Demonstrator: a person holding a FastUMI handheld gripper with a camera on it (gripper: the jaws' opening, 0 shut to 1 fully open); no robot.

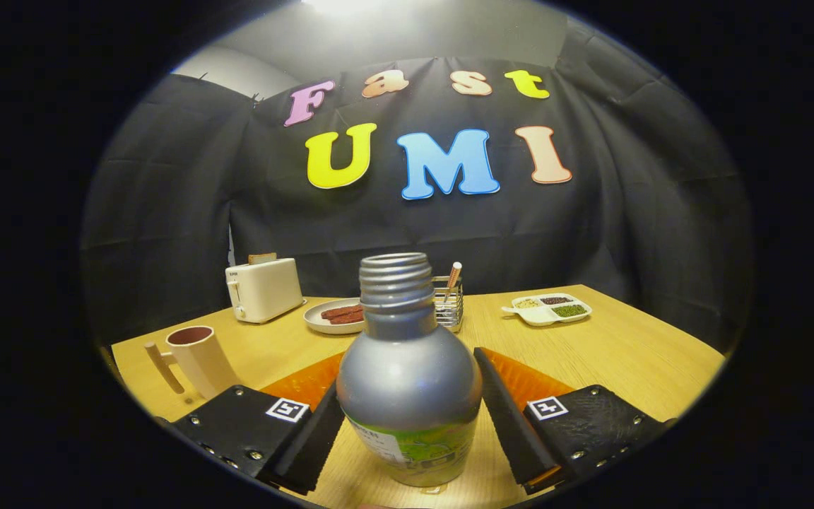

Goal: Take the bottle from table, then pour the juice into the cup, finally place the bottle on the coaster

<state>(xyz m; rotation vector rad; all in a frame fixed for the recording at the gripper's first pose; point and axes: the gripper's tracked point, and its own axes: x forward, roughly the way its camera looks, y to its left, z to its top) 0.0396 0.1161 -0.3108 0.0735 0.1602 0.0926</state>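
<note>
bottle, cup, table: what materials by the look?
Bottle, between the tongs: probably plastic or metal, matte silver finish, threaded neck, no cap. Cup: likely glazed ceramic or plastic, smooth cream, darker inside. Table: wood or laminate, visible grain.

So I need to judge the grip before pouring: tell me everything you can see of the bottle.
The bottle stands upright on the wooden table, between the gripper fingers. It looks like grey metal: round shoulders, narrow threaded neck, no cap, a green label low down. The left finger touches its side; the right one shows a small gap.
</note>
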